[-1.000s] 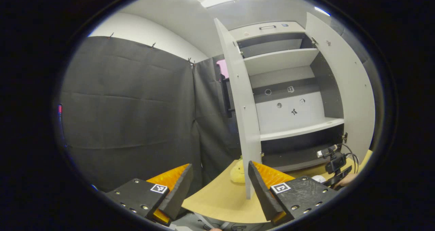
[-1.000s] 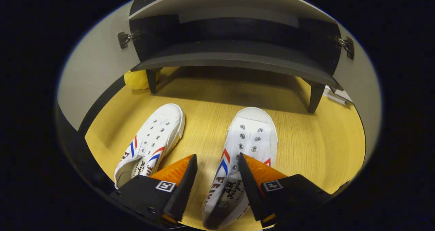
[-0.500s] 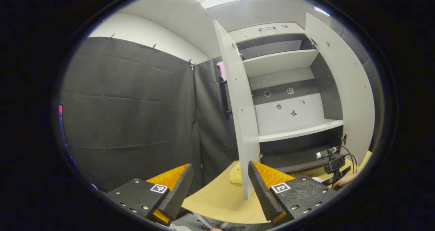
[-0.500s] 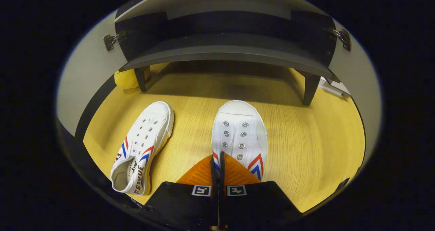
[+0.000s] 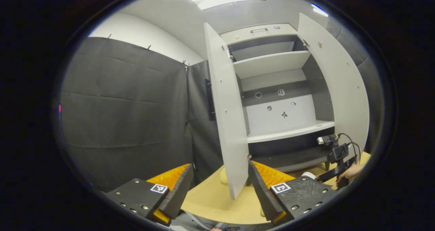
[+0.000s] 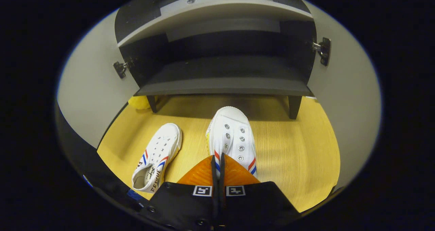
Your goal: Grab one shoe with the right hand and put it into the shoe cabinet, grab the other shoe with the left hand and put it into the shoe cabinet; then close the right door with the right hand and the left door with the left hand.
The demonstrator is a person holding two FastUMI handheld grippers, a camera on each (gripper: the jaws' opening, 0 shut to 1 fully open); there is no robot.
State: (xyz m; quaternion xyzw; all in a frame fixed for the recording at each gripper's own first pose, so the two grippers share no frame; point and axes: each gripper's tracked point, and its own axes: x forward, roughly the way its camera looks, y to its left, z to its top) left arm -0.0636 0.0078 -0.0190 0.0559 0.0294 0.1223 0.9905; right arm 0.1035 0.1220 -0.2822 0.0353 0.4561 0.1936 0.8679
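In the right gripper view, my right gripper (image 6: pixel 217 158) is shut on the heel end of a white shoe (image 6: pixel 231 135) with red and blue stripes. The shoe hangs raised over the wooden table, toe toward the shoe cabinet's dark bottom shelf (image 6: pixel 224 84). The other white shoe (image 6: pixel 157 156) lies on the table to the left. In the left gripper view, my left gripper (image 5: pixel 220 171) stands open and holds nothing, low in front of the open cabinet (image 5: pixel 282 112). The right gripper (image 5: pixel 334 159) and a hand (image 5: pixel 350 172) show at the far right.
Both cabinet doors stand open: the left door (image 5: pixel 226 122) close to my left fingers, the right door (image 5: pixel 336 81) beyond. A yellow soft toy (image 6: pixel 139 102) sits by the cabinet's left leg. The wooden table (image 6: pixel 299 156) carries the cabinet.
The right gripper closed on the right-hand shoe, then lifted it up and toward the cabinet's bottom shelf. The left gripper stayed open and shifted slightly.
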